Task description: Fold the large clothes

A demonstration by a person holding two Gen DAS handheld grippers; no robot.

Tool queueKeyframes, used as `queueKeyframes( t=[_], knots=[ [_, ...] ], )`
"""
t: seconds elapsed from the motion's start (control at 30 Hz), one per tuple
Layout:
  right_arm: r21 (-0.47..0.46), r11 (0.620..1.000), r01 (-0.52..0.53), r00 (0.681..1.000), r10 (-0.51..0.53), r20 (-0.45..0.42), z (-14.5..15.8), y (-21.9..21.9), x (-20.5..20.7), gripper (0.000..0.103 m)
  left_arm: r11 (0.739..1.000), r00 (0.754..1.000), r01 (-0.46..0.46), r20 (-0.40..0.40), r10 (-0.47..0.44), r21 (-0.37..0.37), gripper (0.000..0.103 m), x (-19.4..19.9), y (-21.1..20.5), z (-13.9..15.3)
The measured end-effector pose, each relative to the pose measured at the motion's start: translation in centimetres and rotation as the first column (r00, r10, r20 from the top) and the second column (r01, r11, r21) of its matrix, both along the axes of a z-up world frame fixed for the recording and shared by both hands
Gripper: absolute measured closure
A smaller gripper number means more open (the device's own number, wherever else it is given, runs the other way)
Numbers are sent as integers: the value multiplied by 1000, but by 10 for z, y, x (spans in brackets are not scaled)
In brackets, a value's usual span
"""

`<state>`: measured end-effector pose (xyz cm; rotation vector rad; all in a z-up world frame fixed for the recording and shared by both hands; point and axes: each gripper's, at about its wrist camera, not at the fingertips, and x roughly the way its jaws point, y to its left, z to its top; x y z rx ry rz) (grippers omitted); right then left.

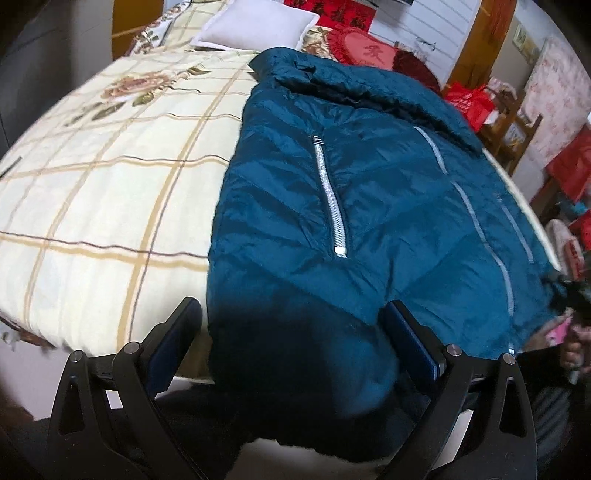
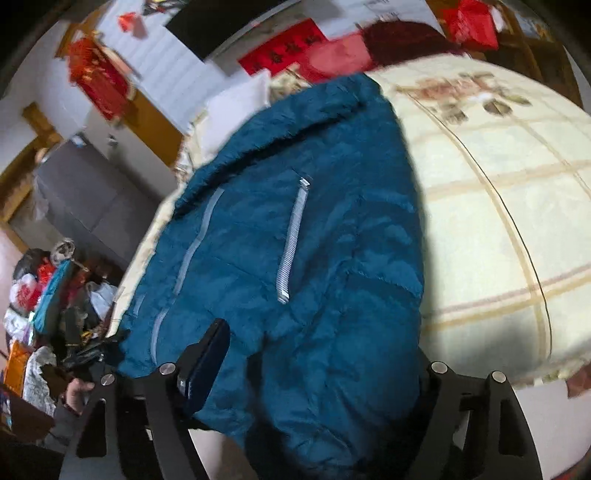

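A teal puffer jacket (image 1: 369,221) with silver zippers lies on a bed with a cream plaid blanket (image 1: 110,184); its near hem hangs over the bed's front edge. My left gripper (image 1: 295,332) is open, its fingers wide apart on either side of the hanging hem. In the right wrist view the jacket (image 2: 314,258) fills the middle. My right gripper (image 2: 317,358) is open too; the left finger (image 2: 207,354) rests on the fabric and the right finger is hidden behind the jacket. The blanket (image 2: 498,221) lies to the right.
A white pillow (image 1: 255,26) and a red heart cushion (image 1: 358,44) sit at the bed's head. Red bags (image 1: 469,99) and a wooden chair stand beside the bed. A cluttered pile (image 2: 44,295) lies on the floor. A hand (image 2: 75,398) holds the other gripper.
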<state>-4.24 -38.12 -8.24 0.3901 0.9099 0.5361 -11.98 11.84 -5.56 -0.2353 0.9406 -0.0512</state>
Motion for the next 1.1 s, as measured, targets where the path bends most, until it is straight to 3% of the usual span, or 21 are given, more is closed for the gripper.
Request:
queueKeyframes(
  t=[0.1,0.2,0.27,0.33,0.37,0.43,0.5,0.6,0.67,0.73,0.83,0.97,1.03,1.1],
  knots=[
    [6,998,61,998,-61,-3,0,-8,1,33,993,998,62,2,-62,-100,4,0,-4,2],
    [129,992,17,999,-10,-50,-6,-12,1,32,993,996,87,2,-87,-79,4,0,-12,3],
    [136,991,6,999,0,-49,-7,-11,-1,33,995,997,74,7,-74,-69,8,5,-12,5],
    [125,992,15,999,-10,-43,-7,-11,-4,33,995,999,51,5,-51,-85,17,8,-8,6],
    [131,991,17,999,-12,-44,-7,-11,-6,33,994,999,47,5,-46,-98,30,8,-6,6],
    [153,988,-19,999,25,-37,-7,-7,-8,33,994,999,46,-2,-47,-98,42,9,-6,5],
    [114,993,-8,1000,11,-21,-7,-4,-6,35,993,998,56,-11,-58,-107,61,10,-8,5],
    [144,989,-29,999,33,-25,-11,1,-4,43,993,998,65,-13,-66,-99,69,11,-10,5],
    [120,991,-54,998,57,-24,-9,5,-5,58,994,998,61,-4,-61,-96,73,10,-10,7],
    [126,990,-64,998,66,-14,-6,5,-8,64,994,999,54,5,-54,-91,75,8,-9,9],
    [85,996,-28,999,30,-27,-10,7,-6,65,996,999,50,-3,-50,-69,74,12,-12,5],
    [167,986,24,999,-16,-52,-17,0,-7,59,998,998,57,-12,-58,-41,64,14,-18,3],
    [192,981,32,998,-19,-68,-18,-3,-8,59,997,998,53,-12,-54,-48,64,14,-18,2],
    [181,983,10,997,3,-73,-16,0,-7,62,997,999,45,2,-45,-70,82,10,-14,5]
  ],
)
